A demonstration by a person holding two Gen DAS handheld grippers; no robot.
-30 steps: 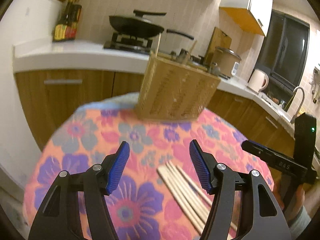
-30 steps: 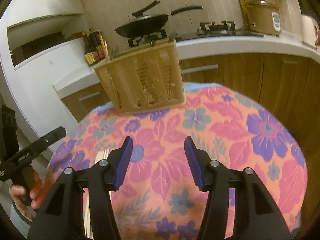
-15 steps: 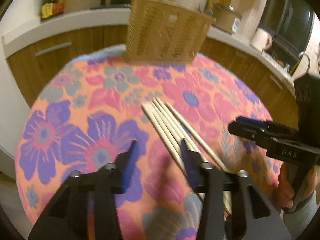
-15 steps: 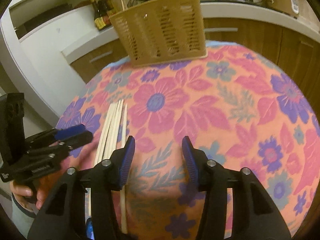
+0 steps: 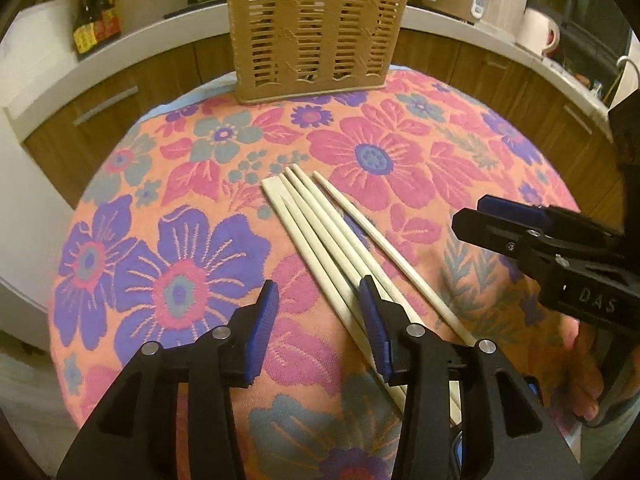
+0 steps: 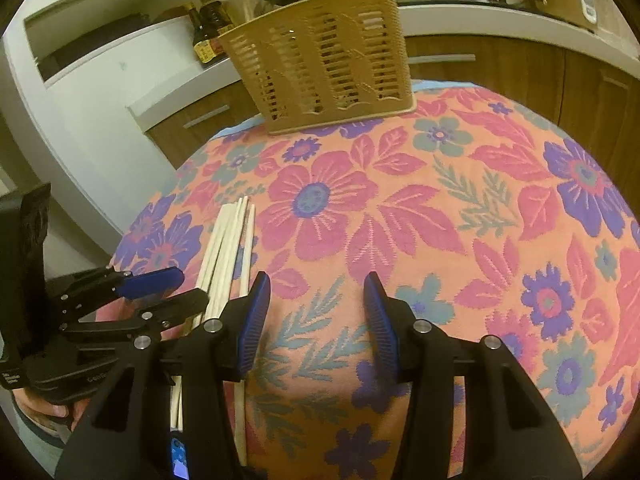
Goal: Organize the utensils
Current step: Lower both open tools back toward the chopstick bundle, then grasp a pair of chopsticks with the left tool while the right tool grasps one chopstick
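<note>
Several chopsticks [image 5: 320,236] lie loose on the tabletop [image 5: 400,160], well apart from the slotted basket [image 5: 316,40]. Our left hand-held gripper [image 5: 318,320] hangs open beside them, the right hand-held gripper [image 6: 316,316] open and empty too. We advise straddling the bundle mid-length before closing. Legible writing: "DAS" on the right unit.

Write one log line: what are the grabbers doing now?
left gripper: open, over chopsticks | right gripper: open, empty | holder: upright
</note>
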